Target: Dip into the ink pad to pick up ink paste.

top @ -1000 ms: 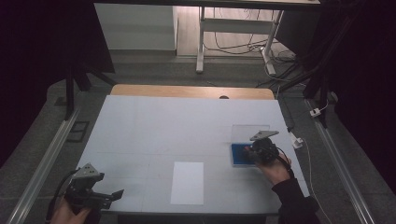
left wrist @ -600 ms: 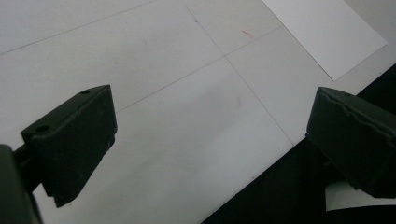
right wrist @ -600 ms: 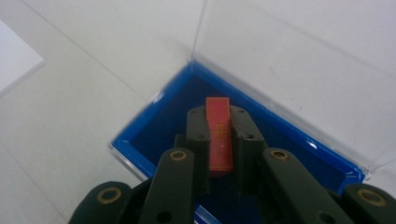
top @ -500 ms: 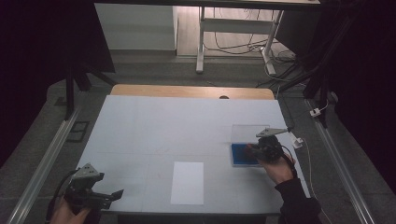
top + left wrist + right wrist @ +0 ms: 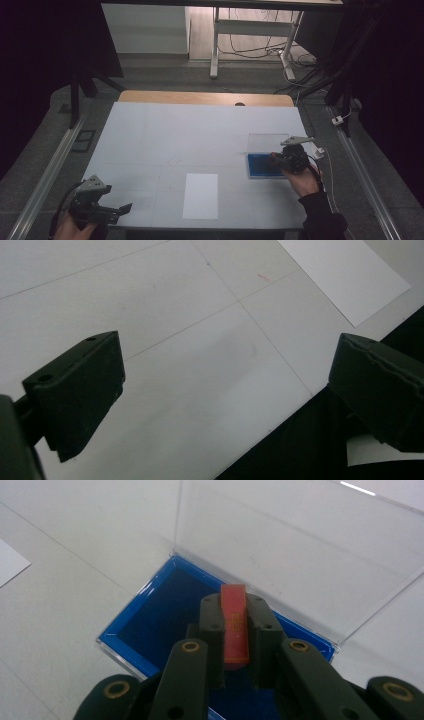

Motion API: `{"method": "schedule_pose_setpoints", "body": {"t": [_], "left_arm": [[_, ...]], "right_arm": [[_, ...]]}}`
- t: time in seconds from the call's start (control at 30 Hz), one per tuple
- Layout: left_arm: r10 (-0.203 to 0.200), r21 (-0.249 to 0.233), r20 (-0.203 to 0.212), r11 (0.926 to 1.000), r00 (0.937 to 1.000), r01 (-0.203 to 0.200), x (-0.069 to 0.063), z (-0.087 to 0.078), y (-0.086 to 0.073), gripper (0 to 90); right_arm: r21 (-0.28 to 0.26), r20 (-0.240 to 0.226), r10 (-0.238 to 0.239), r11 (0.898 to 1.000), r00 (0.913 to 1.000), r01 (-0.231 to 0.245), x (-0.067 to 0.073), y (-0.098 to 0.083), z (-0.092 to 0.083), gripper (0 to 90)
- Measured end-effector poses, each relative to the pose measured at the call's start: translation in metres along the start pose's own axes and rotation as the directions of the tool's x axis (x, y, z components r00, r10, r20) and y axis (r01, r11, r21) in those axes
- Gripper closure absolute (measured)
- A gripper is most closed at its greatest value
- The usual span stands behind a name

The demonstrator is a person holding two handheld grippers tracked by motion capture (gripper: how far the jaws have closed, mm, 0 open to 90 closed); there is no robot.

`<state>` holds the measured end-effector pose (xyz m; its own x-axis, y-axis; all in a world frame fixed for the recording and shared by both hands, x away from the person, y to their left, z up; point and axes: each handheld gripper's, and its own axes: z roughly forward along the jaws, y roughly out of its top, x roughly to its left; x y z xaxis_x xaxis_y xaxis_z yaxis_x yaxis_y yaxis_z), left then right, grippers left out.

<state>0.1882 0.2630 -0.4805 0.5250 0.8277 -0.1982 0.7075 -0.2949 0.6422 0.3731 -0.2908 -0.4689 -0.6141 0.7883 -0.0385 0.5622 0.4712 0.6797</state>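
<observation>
The right gripper (image 5: 235, 630) has its two black jaws pressed tight on a small red block (image 5: 235, 625). The block stands on its thin edge between the jaws and sticks out a little past the tips. It hangs over a blue box (image 5: 160, 615), just above the dark blue floor inside.

The box has a clear lid (image 5: 300, 545). The lid is open and stands up at the far edge, toward 12 o'clock from the block. In the high view the blue box (image 5: 260, 167) sits on the table (image 5: 200, 130) at about 3 o'clock from the table's middle. The right gripper (image 5: 280, 160) is over its right end, and the hand (image 5: 305, 182) behind it comes in from 5 o'clock.

A white sheet of paper (image 5: 201, 196) lies flat at about 6 o'clock on the table, well apart from the box.

The left gripper (image 5: 112, 210) is down at 7 o'clock, by the near edge of the table. Its jaws are wide apart, with nothing between them. In the left gripper view they hang over the bare table, and a corner of the paper (image 5: 345, 275) shows at about 1 o'clock.
</observation>
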Motion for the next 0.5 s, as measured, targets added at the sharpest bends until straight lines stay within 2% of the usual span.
{"method": "schedule_pose_setpoints", "body": {"t": [0.5], "left_arm": [[0.007, -0.002, 0.003, 1.0000, 1.0000, -0.007, 0.000, 0.000, 0.000, 1.7]], "right_arm": [[0.046, 0.002, -0.002, 0.999, 1.0000, 0.002, -0.003, -0.004, 0.013, 79.8]]}}
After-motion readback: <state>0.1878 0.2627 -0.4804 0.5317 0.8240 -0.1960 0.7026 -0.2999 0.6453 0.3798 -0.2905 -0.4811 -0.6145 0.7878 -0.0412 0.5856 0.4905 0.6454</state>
